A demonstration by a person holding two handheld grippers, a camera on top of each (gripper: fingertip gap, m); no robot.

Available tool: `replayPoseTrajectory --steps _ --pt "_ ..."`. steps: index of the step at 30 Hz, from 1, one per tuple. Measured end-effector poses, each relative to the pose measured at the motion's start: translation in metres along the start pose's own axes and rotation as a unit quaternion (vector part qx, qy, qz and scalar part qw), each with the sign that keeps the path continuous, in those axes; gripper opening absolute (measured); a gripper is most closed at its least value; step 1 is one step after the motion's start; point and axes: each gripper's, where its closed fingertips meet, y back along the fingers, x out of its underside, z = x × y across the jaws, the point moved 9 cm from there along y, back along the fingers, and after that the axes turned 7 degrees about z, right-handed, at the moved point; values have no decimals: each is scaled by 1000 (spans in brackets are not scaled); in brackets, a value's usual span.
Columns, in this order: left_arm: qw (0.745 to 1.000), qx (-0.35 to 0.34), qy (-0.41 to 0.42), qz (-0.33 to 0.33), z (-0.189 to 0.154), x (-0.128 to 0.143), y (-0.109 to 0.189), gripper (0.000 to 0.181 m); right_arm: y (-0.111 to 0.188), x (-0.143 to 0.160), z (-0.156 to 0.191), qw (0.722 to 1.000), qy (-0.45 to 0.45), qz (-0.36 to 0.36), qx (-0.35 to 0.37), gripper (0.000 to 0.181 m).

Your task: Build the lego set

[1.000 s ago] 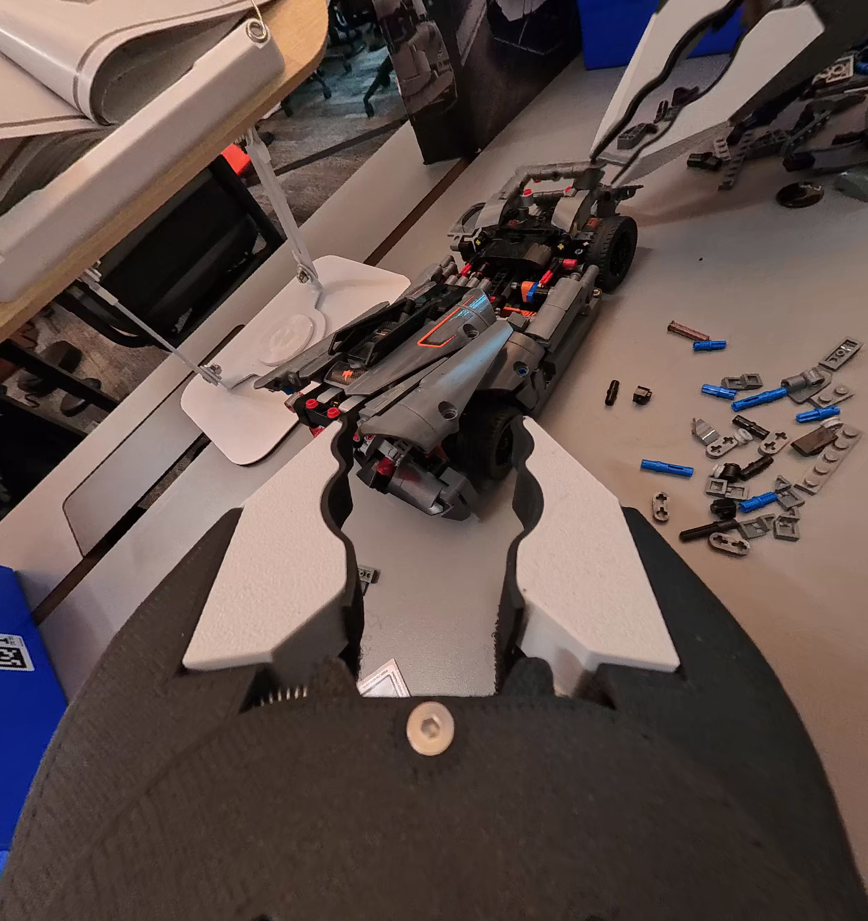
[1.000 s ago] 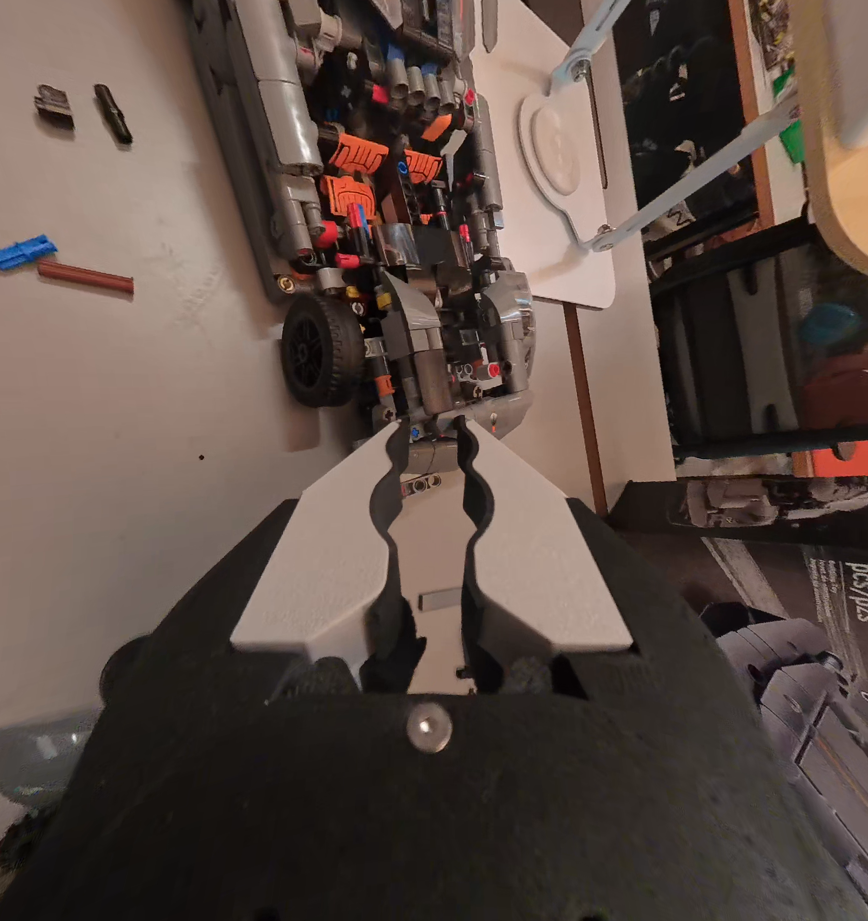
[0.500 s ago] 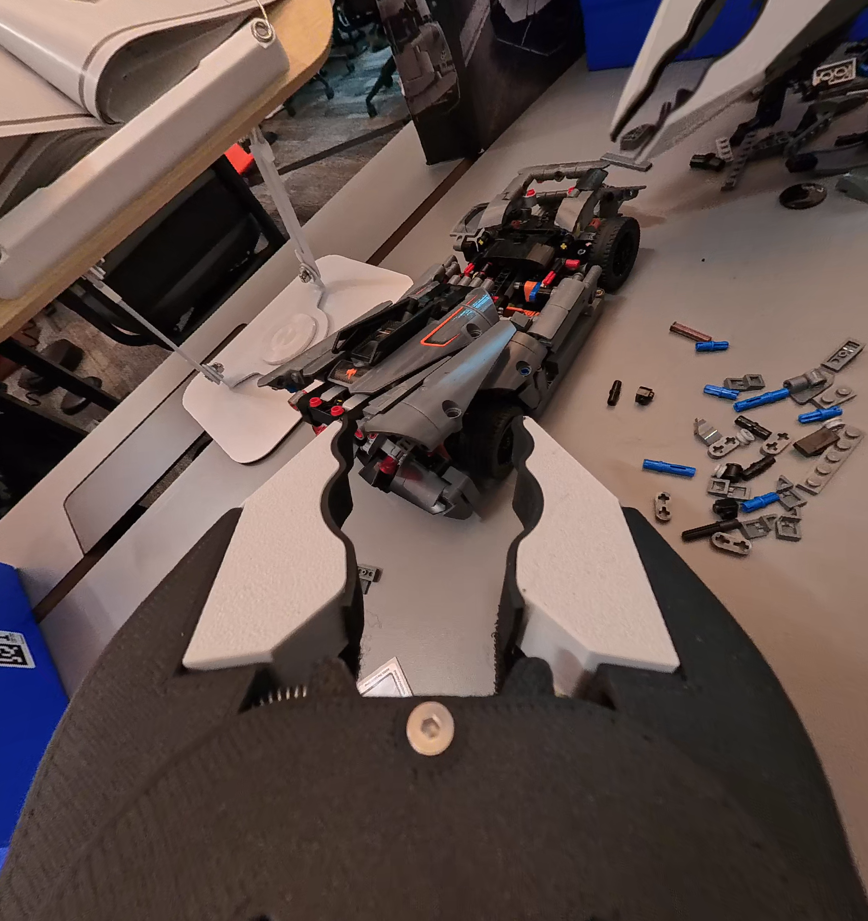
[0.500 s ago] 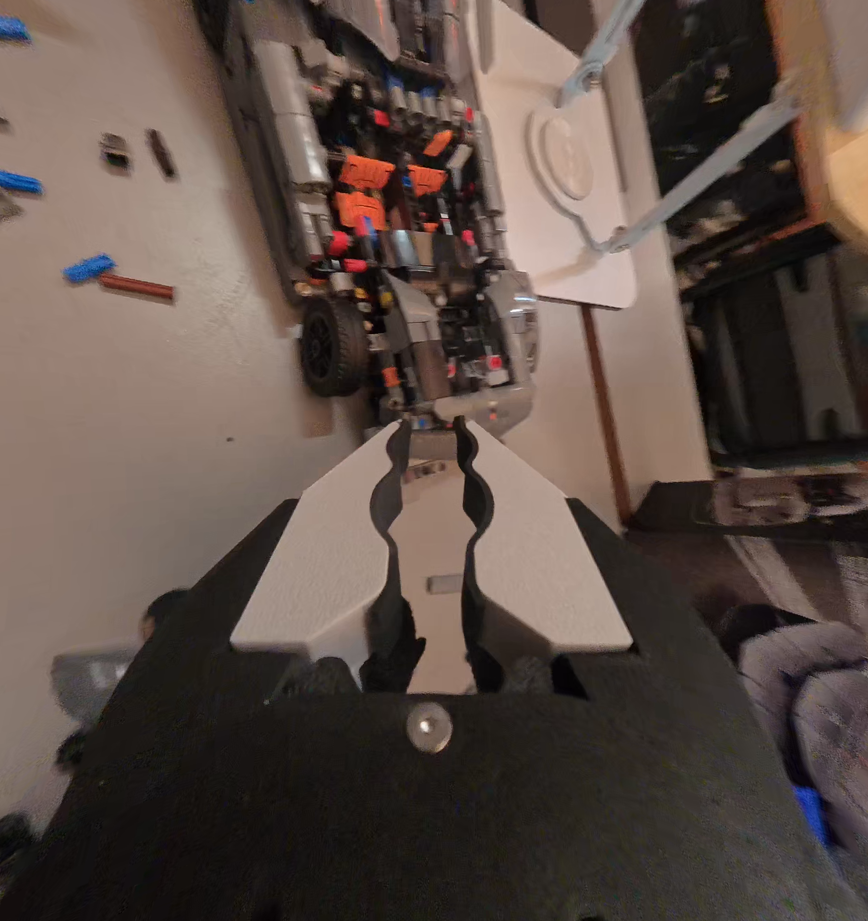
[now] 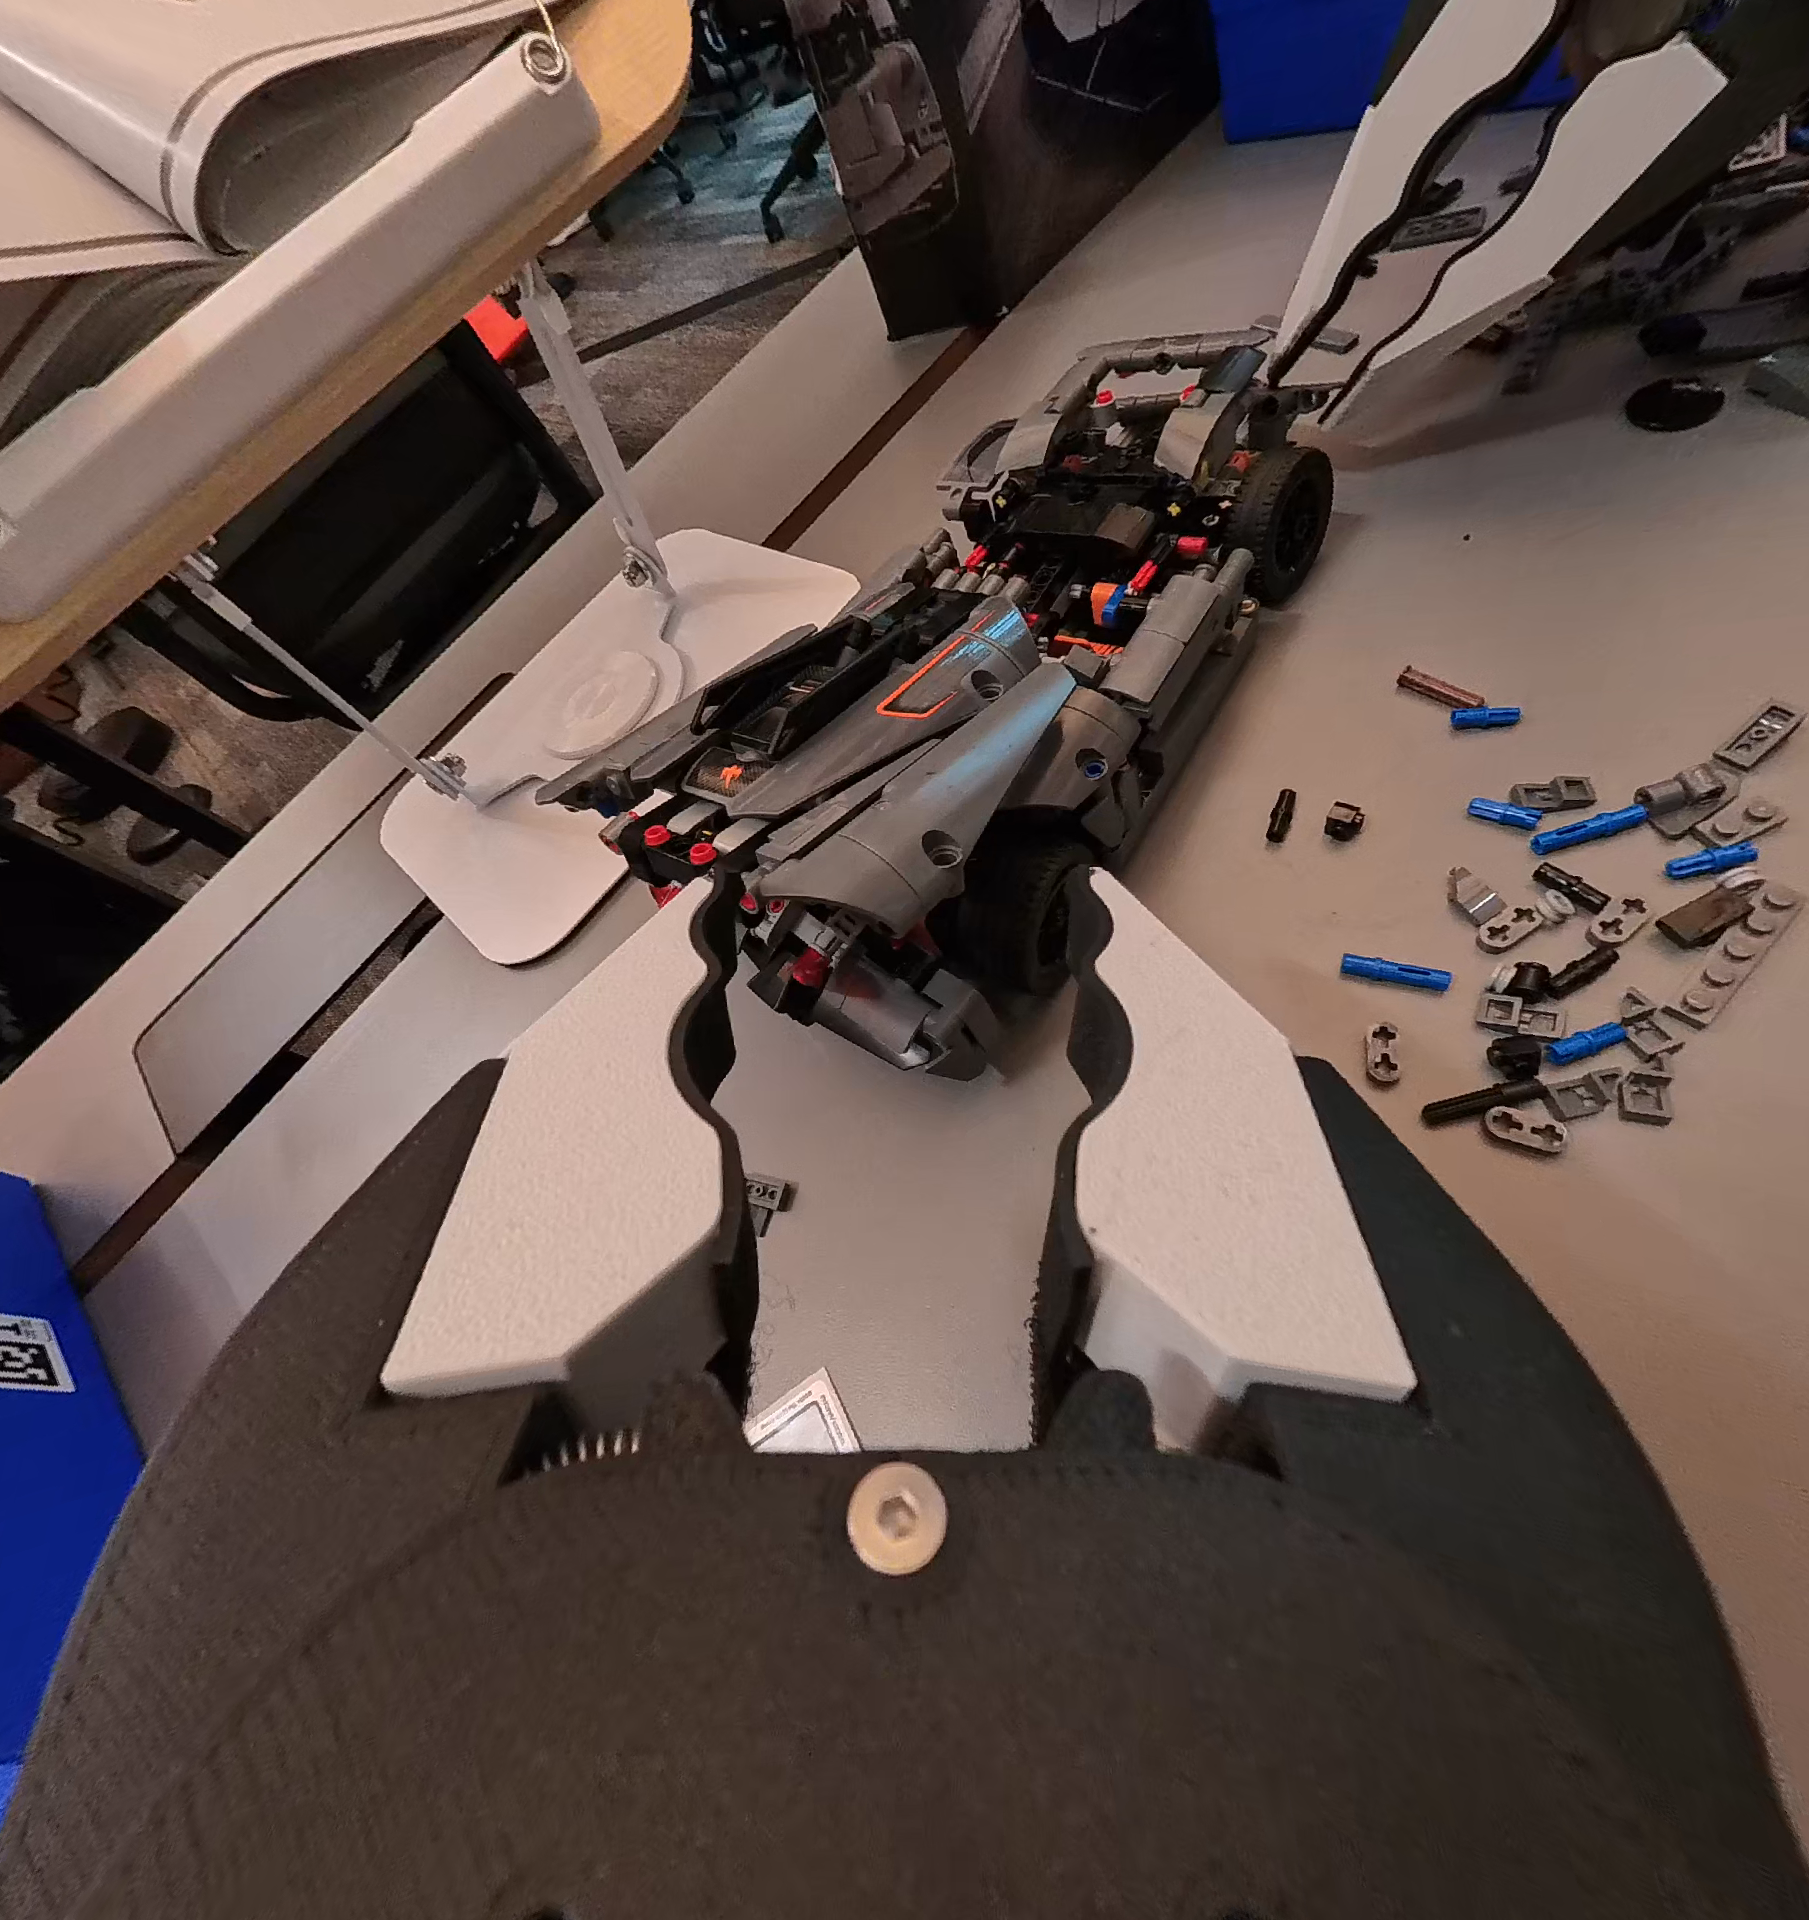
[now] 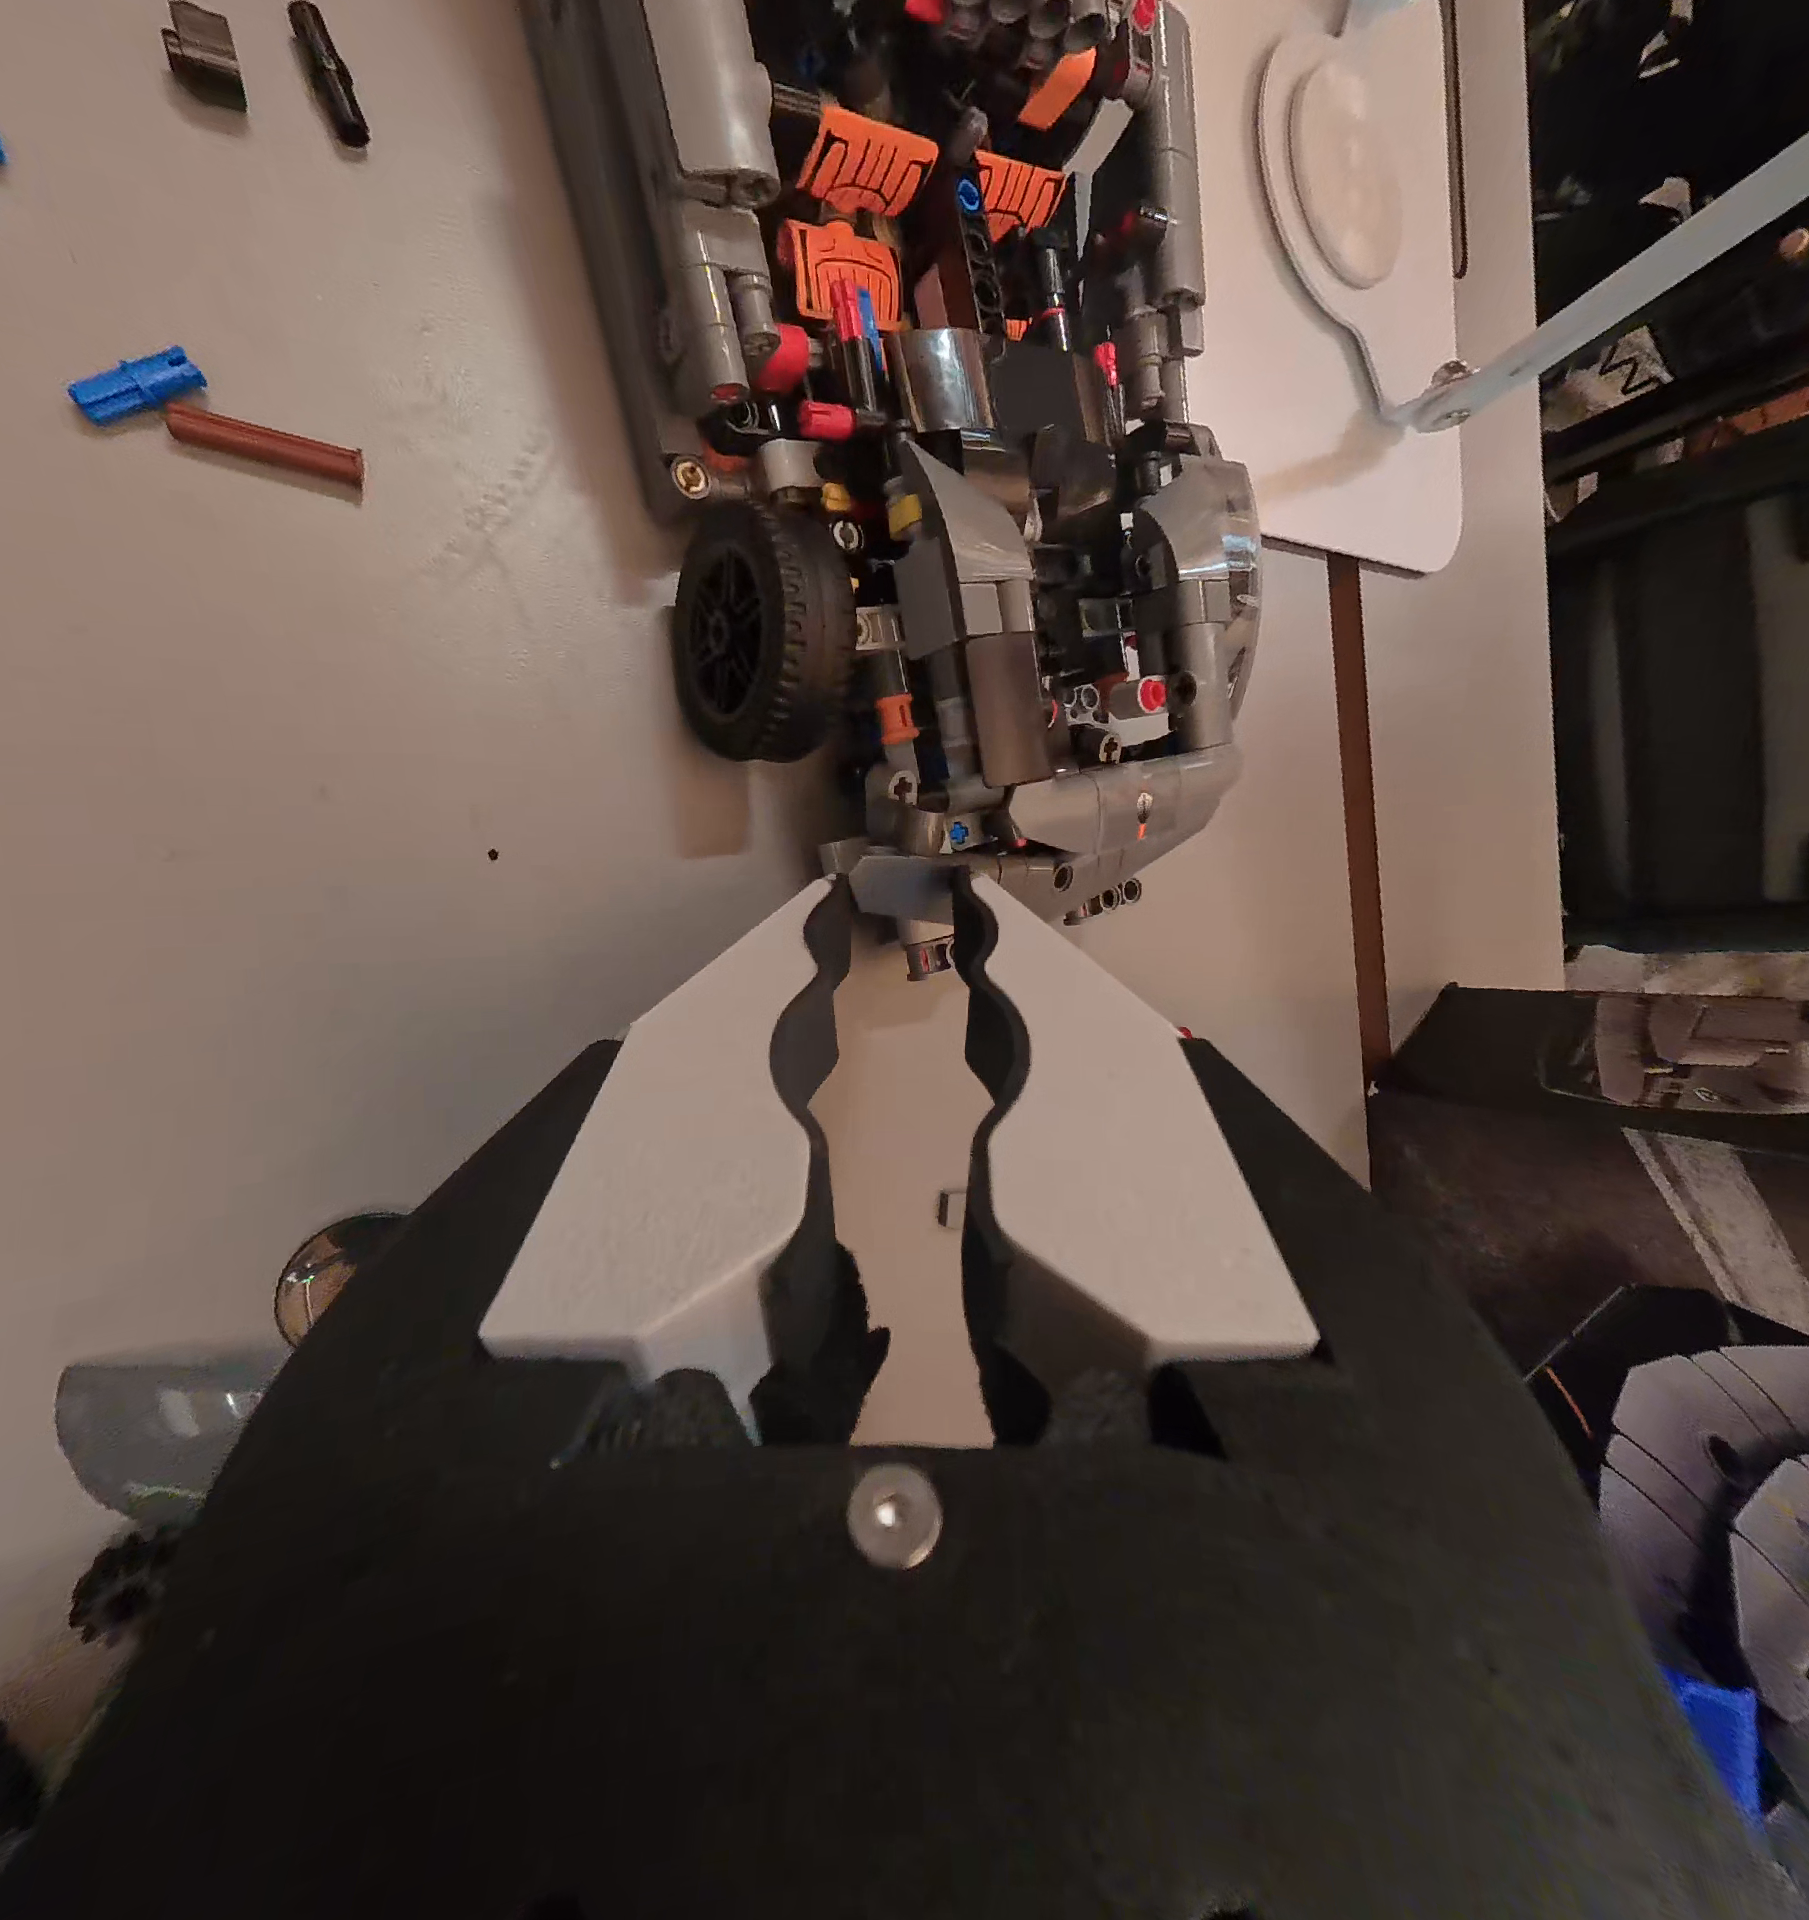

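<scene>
A half-built toy car (image 5: pixel 993 727) sits on the counter (image 5: pixel 1502 1299); the right tongs (image 6: pixel 895 899) pinch a grey piece at its rear to seat it, while the left tongs (image 5: pixel 905 904) hover spread wide at its nose, seemingly ready to brace.

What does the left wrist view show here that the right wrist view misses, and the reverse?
Only the left wrist view shows the car's front end, the open left gripper and the main pile of loose parts. Only the right wrist view shows the orange pieces inside the car and the right gripper closed on a grey piece at its rear. Both show the lego car, the white stand base and the brown axle.
</scene>
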Motion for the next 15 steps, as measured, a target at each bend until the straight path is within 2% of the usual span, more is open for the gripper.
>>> replayPoseTrajectory --steps 7,12,14,15 --pt "1000 1 0 1 0 1 -1 62 1 -1 0 1000 1 4 -3 17" --pt "1000 -3 5 -2 1 0 0 63 13 -6 -3 1000 0 -17 -4 21" --pt "1000 -3 8 -4 2 -1 2 63 15 -8 -4 1000 -7 -26 0 21" --pt "1000 -3 8 -5 2 -1 2 63 16 -9 -5 999 -7 -35 4 14"
